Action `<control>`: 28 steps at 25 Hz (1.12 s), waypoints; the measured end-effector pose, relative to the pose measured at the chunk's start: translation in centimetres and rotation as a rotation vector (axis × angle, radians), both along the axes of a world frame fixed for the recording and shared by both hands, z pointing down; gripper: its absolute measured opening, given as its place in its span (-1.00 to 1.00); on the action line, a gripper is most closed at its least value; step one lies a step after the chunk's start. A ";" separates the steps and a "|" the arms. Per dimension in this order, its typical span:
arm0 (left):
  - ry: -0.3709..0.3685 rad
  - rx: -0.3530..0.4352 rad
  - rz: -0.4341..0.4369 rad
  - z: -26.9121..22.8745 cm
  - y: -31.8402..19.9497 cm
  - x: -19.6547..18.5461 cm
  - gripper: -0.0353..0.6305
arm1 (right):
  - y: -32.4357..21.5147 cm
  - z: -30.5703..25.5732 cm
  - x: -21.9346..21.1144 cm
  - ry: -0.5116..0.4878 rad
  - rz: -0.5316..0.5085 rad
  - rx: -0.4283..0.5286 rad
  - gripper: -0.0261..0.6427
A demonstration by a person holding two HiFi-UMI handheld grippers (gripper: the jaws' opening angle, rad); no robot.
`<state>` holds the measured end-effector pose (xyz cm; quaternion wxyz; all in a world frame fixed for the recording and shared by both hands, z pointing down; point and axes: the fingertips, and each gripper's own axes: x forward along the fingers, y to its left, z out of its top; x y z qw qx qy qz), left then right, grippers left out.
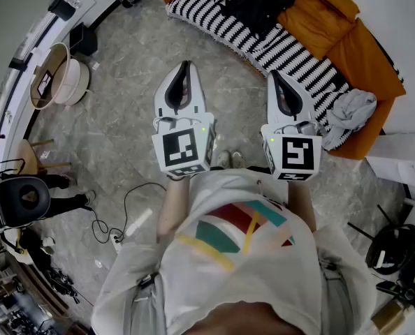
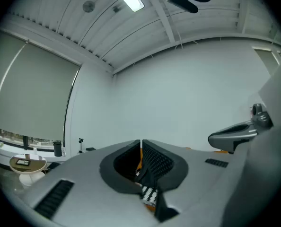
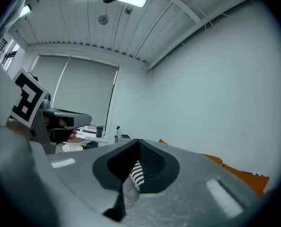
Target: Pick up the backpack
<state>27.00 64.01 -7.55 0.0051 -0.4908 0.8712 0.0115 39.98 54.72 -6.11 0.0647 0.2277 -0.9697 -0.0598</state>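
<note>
The black backpack (image 1: pixel 260 2) lies on a black-and-white striped blanket (image 1: pixel 263 44) spread over an orange sofa (image 1: pixel 347 40) at the top of the head view. Both grippers are held out level in front of the person, side by side above the grey floor and well short of the backpack. My left gripper (image 1: pixel 186 65) is shut with nothing in it, and its jaws meet in a thin line in the left gripper view (image 2: pixel 141 144). My right gripper (image 1: pixel 273 75) is shut and empty too, its tips together in the right gripper view (image 3: pixel 138 144). Through the jaw gaps only bits of striped blanket show.
A grey cloth (image 1: pixel 352 110) is heaped on the sofa's near end. A round white side table (image 1: pixel 57 75) and a black box (image 1: pixel 84 39) stand at the left. Cables and a power strip (image 1: pixel 117 237) trail on the floor; gear (image 1: pixel 22 199) crowds the left edge.
</note>
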 end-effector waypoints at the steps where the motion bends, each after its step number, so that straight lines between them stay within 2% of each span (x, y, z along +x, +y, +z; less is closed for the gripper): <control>1: 0.001 0.004 0.002 -0.2 0.1 -0.1 -0.82 | 0.1 -0.2 -0.1 -0.005 0.003 0.004 -0.91; 14: -0.015 0.031 0.010 -1.4 0.5 -1.3 -0.82 | 0.7 -1.4 -0.9 -0.036 0.008 0.018 -0.91; 17: -0.001 0.032 -0.001 -1.3 0.9 -2.3 -0.82 | 0.8 -1.6 -1.2 -0.060 0.016 0.019 -0.91; 28: 0.012 0.049 -0.053 -0.9 2.5 -6.7 -0.82 | 1.7 0.2 -4.0 -0.020 0.003 0.016 -0.91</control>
